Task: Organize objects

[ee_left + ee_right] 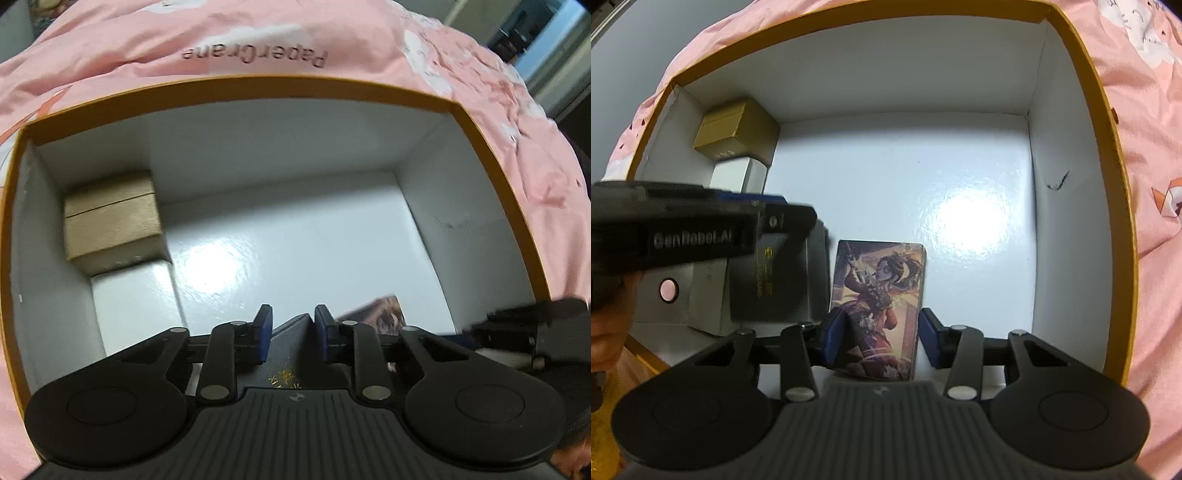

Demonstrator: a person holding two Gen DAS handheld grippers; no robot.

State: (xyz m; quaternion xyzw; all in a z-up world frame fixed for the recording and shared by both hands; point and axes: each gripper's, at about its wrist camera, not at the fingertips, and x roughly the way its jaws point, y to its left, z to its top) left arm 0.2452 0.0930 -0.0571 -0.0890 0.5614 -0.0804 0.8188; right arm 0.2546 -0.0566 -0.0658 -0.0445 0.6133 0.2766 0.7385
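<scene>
**Gripping a dark box on the left, straddling a card pack on the right**

Holding both claws down inside the glossy white cardboard tray [1067, 122] with its mustard rim, you are working over a rumpled pink printed cloth [480, 96]. Your left gripper [290, 332] is pinching a matte dark box [291, 354] with gold lettering; its blue pads are pressing against the box's sides, and most of the box is hidden beneath the claw. Ahead and to its left, a textured gold carton [112, 218] is sitting against a plain white box [135, 306]. Your right gripper [882, 341] is straddling an illustrated card pack [882, 295]; the left pad seems to be touching it, the right pad is standing just clear, so the claw is not clamped. A blurred hand [607, 325] is partly cut off at the edge.
</scene>
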